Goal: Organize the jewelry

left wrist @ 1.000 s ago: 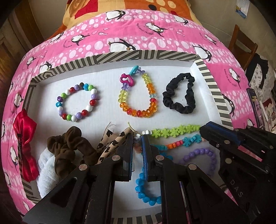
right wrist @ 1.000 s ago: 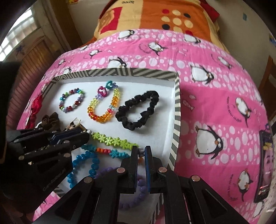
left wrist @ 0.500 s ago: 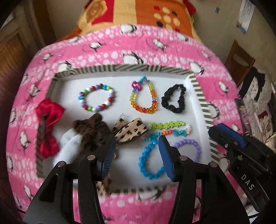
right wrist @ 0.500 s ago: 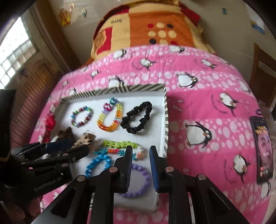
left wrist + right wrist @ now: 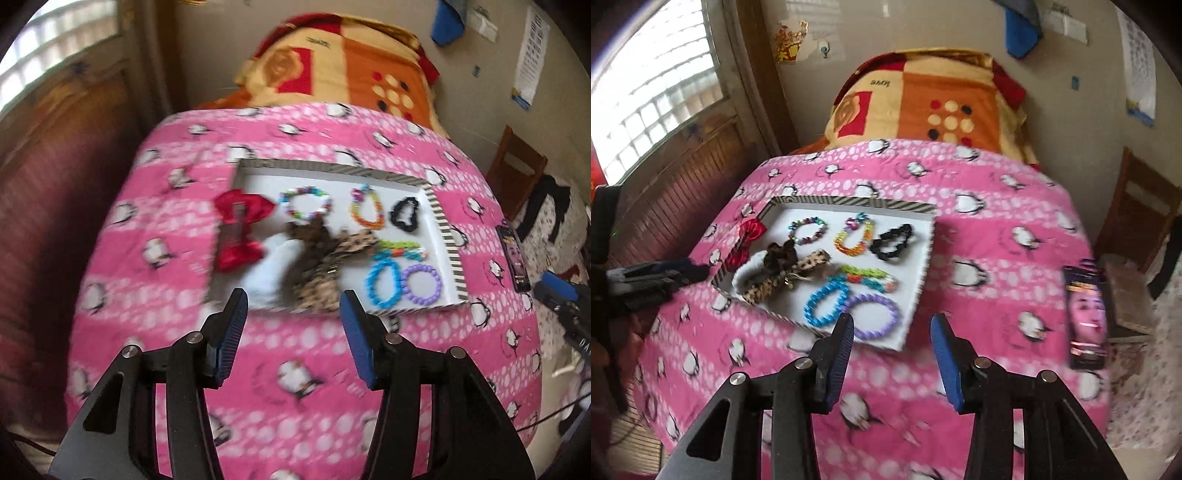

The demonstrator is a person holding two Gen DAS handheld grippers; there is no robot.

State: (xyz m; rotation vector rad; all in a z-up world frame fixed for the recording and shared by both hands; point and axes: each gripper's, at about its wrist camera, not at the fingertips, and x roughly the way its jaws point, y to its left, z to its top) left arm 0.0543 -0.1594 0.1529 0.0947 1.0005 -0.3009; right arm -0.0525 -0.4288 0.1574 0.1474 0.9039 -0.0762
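Note:
A white tray with a striped rim (image 5: pixel 445 236) (image 5: pixel 929 254) lies on the pink penguin bedspread. In it lie a multicolour bead bracelet (image 5: pixel 304 202), an orange-yellow bracelet (image 5: pixel 365 210), a black scrunchie (image 5: pixel 406 215) (image 5: pixel 892 242), a green flower bracelet (image 5: pixel 400 244), a blue bracelet (image 5: pixel 384 282) (image 5: pixel 825 301), a purple bracelet (image 5: pixel 421 283) (image 5: pixel 873 315), a leopard bow (image 5: pixel 332 262), a brown scrunchie (image 5: pixel 781 254) and a red bow (image 5: pixel 240 229). My left gripper (image 5: pixel 291 325) and right gripper (image 5: pixel 892 350) are open, empty, held back from the tray's near edge.
A folded orange and red blanket (image 5: pixel 923 107) lies at the far end of the bed. A phone (image 5: pixel 1086 317) lies on the bedspread to the right of the tray. A wooden chair (image 5: pixel 1137 218) stands at the right. A window and wood panelling are at the left.
Both grippers were shut at the green flower bracelet's ends a second ago. They have opened, let it go and pulled back and up, away from the tray.

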